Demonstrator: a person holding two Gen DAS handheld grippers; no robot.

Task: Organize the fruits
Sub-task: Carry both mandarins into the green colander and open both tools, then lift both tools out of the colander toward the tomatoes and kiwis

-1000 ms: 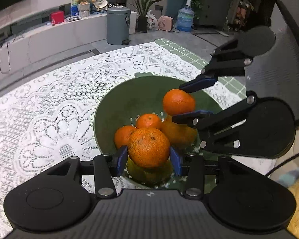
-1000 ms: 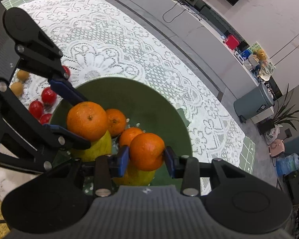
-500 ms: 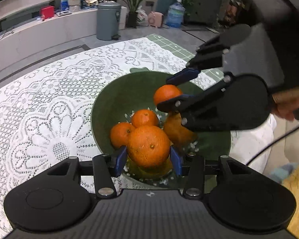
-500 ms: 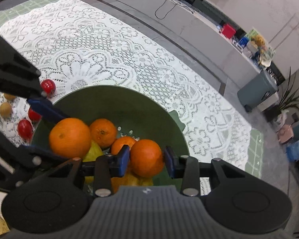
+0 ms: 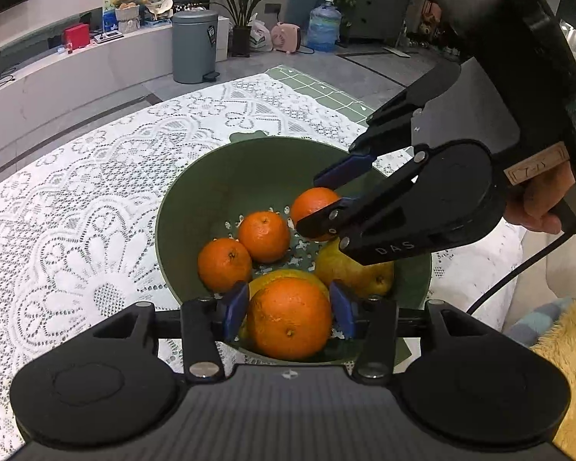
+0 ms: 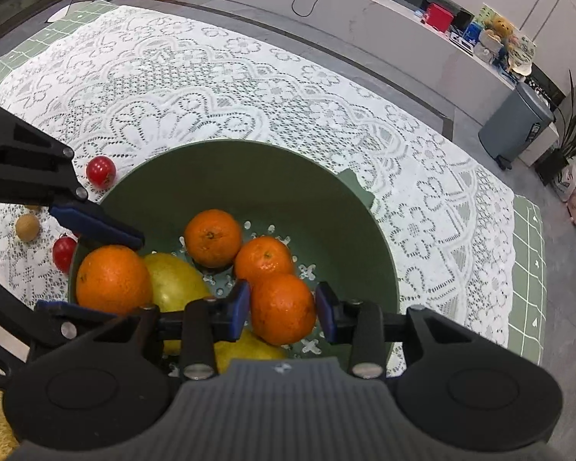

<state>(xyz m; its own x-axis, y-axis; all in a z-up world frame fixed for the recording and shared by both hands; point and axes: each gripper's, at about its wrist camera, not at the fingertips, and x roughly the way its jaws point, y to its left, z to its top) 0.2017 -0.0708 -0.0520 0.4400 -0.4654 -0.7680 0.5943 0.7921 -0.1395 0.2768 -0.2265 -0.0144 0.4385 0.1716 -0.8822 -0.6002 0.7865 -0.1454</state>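
White openwork lace cloth (image 6: 249, 88) covers the counter; on it a matt green plastic colander (image 6: 272, 188) holds oranges (image 6: 211, 238) with glossy, pitted skin.

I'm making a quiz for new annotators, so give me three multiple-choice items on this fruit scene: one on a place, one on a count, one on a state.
1. Where do the red fruits lie? A on the floor; B on the lace cloth beside the green bowl; C inside the bowl.
2. How many loose oranges rest in the bowl? A two; B four; C none.
3. The right gripper has its jaws: A wide open; B shut on a red fruit; C shut on a small orange.
Answers: 1 B, they sit on the cloth outside the rim; 2 A, two lie ungripped on the bowl floor; 3 C, both pads press the orange.
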